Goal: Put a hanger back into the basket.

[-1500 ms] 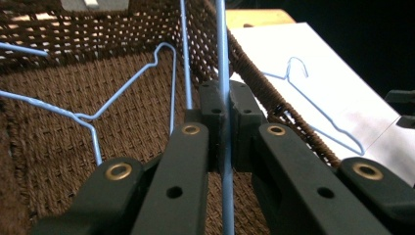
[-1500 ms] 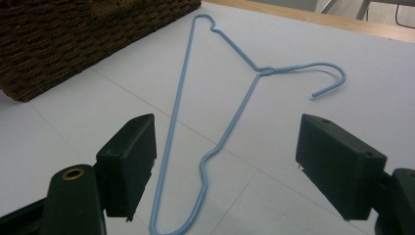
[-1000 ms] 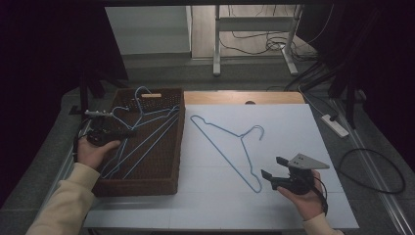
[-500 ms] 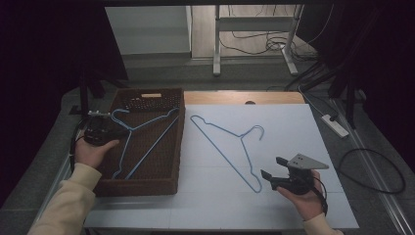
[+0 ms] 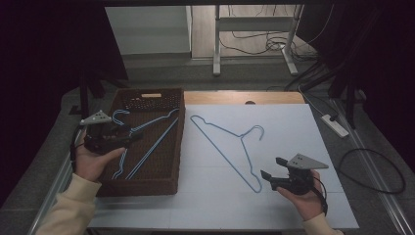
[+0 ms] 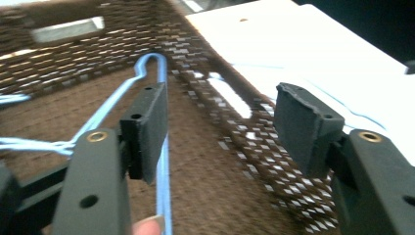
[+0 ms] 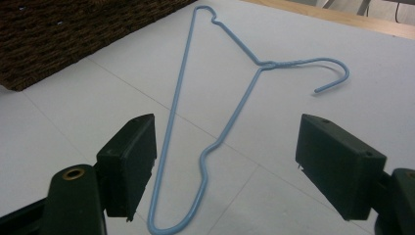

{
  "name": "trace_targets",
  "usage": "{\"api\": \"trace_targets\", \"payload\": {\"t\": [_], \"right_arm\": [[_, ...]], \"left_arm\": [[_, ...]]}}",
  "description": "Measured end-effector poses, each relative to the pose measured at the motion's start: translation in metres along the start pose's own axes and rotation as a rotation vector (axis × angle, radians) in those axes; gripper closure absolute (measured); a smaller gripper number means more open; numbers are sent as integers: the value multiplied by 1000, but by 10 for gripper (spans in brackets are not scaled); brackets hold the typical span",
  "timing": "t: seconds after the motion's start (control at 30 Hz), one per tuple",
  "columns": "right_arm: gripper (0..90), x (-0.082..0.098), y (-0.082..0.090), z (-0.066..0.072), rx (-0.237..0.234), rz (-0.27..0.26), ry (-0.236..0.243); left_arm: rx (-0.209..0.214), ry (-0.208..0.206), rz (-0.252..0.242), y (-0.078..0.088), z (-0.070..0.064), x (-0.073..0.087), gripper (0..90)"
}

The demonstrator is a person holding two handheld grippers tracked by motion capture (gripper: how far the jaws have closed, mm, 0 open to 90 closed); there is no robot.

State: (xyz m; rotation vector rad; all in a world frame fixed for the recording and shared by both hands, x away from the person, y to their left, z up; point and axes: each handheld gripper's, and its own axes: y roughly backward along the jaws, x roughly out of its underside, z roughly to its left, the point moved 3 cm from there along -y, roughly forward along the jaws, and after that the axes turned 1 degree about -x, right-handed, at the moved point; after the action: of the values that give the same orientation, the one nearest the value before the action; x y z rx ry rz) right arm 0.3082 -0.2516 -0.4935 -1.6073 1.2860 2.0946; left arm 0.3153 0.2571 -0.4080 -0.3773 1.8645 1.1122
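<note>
Two jaws of the left gripper (image 5: 128, 135), just opened wide, are held over a blue wire hanger (image 6: 164, 161) in the basket (image 5: 147, 183); seemingly unclamped. Light, springy, slippery: best pinched at the twisted neck. Right gripper (image 5: 269, 169) is spread empty.

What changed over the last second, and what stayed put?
The left gripper let go of the blue hanger in the basket: its jaws have just been opening, and it drew back toward the near left of the wicker basket. The right gripper, open, and the hanger on the white board stayed put.
</note>
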Motion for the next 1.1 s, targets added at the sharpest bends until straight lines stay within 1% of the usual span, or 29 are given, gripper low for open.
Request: {"api": "trace_targets", "payload": {"t": [0.07, 0.1, 0.17, 0.27, 0.3, 0.37, 0.43, 0.5, 0.67, 0.7, 0.77, 0.8, 0.87, 1.0, 1.1], "right_arm": [[241, 0, 0, 0, -1, 1, 0], [241, 0, 0, 0, -1, 1, 0], [240, 0, 0, 0, -2, -1, -1], [240, 0, 1, 0, -2, 0, -2], [240, 0, 1, 0, -2, 0, -2], [240, 0, 0, -1, -1, 0, -2], [240, 0, 0, -1, -2, 1, 0], [240, 0, 0, 0, -2, 3, 1], [239, 0, 0, 0, -3, 3, 1], [240, 0, 0, 0, -3, 3, 2], [240, 0, 0, 0, -5, 4, 2], [240, 0, 0, 0, -5, 3, 3], [240, 0, 0, 1, -5, 2, 7], [240, 0, -1, 0, -4, 9, 12], [240, 0, -1, 1, -3, 9, 14]], "left_arm": [[12, -17, -3, 0, -10, 2, 350], [12, -17, -3, 0, -10, 2, 339], [38, -34, -5, 0, -22, 5, 326], [86, -45, -15, -3, -40, 12, 311], [86, -45, -15, -3, -40, 12, 311], [109, -57, -15, -7, -50, 17, 310], [112, -77, -15, -11, -60, 21, 308], [114, -89, -16, -14, -67, 24, 308], [108, -120, 2, -23, -77, 31, 306], [105, -123, -1, -24, -79, 32, 303], [118, -115, -4, -24, -81, 34, 304], [115, -114, -4, -24, -82, 36, 304], [95, -125, -1, -22, -83, 39, 305], [94, -109, -12, -22, -81, 45, 308], [84, -116, -10, -23, -81, 47, 310]]}}
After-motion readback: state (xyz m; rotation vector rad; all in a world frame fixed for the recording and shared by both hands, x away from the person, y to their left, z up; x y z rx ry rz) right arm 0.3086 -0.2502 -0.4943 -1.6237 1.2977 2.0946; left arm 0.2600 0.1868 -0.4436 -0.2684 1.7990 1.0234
